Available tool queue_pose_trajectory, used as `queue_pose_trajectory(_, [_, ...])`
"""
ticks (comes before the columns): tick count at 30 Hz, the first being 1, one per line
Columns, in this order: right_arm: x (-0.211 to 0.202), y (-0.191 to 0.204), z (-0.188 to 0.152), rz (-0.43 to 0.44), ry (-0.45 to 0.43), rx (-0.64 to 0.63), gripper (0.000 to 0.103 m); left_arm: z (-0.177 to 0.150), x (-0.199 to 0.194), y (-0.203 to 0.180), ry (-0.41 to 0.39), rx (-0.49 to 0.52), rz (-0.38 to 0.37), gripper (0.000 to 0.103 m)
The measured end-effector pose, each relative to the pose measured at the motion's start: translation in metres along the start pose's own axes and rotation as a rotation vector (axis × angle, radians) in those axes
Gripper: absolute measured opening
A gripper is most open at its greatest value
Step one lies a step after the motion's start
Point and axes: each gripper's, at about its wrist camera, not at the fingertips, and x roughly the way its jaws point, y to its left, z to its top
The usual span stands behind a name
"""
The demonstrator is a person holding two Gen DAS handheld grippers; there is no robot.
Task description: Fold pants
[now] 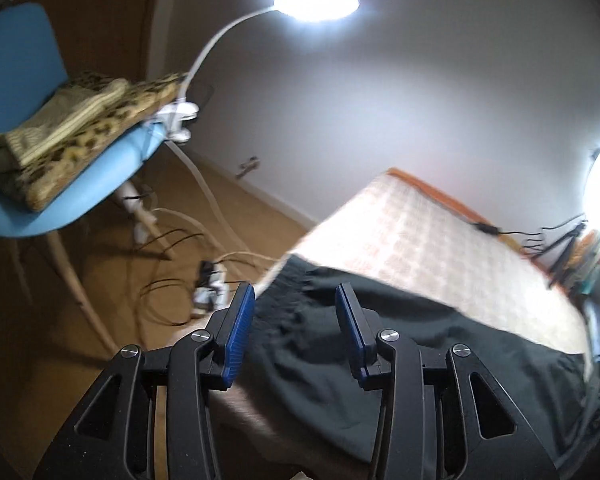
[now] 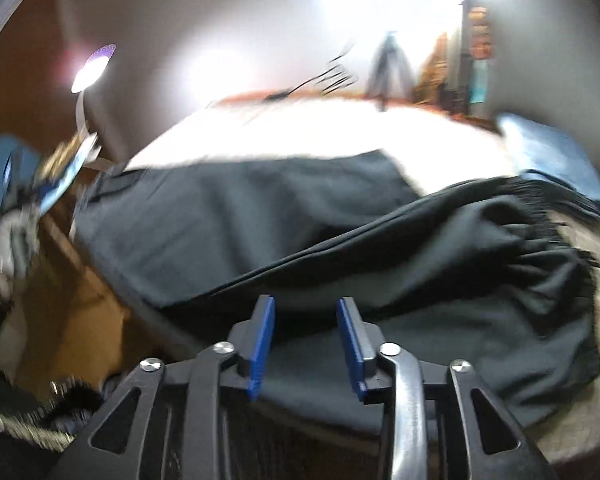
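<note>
Dark pants (image 1: 400, 344) lie on a bed with a pale checked cover (image 1: 420, 232). In the right wrist view the pants (image 2: 260, 216) are doubled over, one layer lying across the other, the gathered waistband at the right. My left gripper (image 1: 296, 300) hovers above the pants' left end near the bed's edge, its blue pads apart with nothing between them. My right gripper (image 2: 306, 312) stands open over the near edge of the pants, with no cloth pinched between its pads.
A blue chair (image 1: 76, 200) with folded patterned cloth stands left of the bed, a clip lamp (image 1: 316, 0) fixed to it. Cables and a power strip (image 1: 212, 288) lie on the wooden floor. A tripod (image 2: 388, 64) stands past the bed; folded blue cloth (image 2: 556, 160) lies at right.
</note>
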Motion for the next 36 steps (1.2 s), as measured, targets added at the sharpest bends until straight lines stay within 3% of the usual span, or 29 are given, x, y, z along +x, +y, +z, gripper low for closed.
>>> queue_pose_trajectory(3, [-0.013,-0.038,0.026,-0.099,-0.052,0.115,0.073,-0.004,0.000,-0.030,0.028,0.057,-0.091,0.040])
queue_pose_trajectory(6, [-0.005,-0.077,0.060,-0.133,-0.037,0.217,0.075,-0.017,0.004,-0.071,0.098,0.129,-0.234,0.040])
queue_pose_trajectory(12, [0.057,-0.146,0.120,-0.200,0.104,0.457,0.075,-0.056,0.013,-0.157,0.281,0.271,-0.533,0.040])
queue_pose_trajectory(14, [0.078,-0.160,0.130,-0.235,0.147,0.513,0.074,-0.070,0.018,-0.185,0.379,0.308,-0.650,0.040])
queue_pose_trajectory(16, [0.095,-0.174,0.138,-0.292,0.171,0.562,0.074,-0.084,0.021,-0.212,0.479,0.338,-0.735,0.048])
queue_pose_trajectory(22, [0.151,-0.201,0.151,-0.440,0.303,0.574,0.074,-0.131,0.004,-0.291,0.608,0.521,-0.887,0.049])
queue_pose_trajectory(26, [0.170,-0.202,0.149,-0.501,0.347,0.550,0.073,-0.166,-0.012,-0.336,0.634,0.676,-0.951,0.050])
queue_pose_trajectory(28, [0.175,-0.202,0.148,-0.520,0.366,0.530,0.067,-0.178,-0.017,-0.346,0.644,0.724,-0.957,0.050])
queue_pose_trajectory(30, [0.174,-0.203,0.146,-0.539,0.373,0.523,0.040,-0.189,-0.019,-0.354,0.662,0.764,-0.965,0.050])
queue_pose_trajectory(31, [0.172,-0.204,0.144,-0.543,0.369,0.521,0.032,-0.197,-0.019,-0.359,0.658,0.791,-0.957,0.050])
queue_pose_trajectory(33, [0.162,-0.210,0.138,-0.496,0.345,0.544,0.004,-0.204,-0.018,-0.363,0.631,0.841,-0.930,0.049])
queue_pose_trajectory(34, [0.152,-0.215,0.134,-0.444,0.315,0.578,0.001,-0.209,-0.019,-0.365,0.606,0.873,-0.914,0.046])
queue_pose_trajectory(35, [0.143,-0.217,0.132,-0.427,0.292,0.593,0.001,-0.211,-0.017,-0.366,0.588,0.889,-0.904,0.039])
queue_pose_trajectory(36, [0.132,-0.217,0.130,-0.415,0.260,0.602,0.000,-0.212,-0.017,-0.365,0.574,0.900,-0.901,0.016])
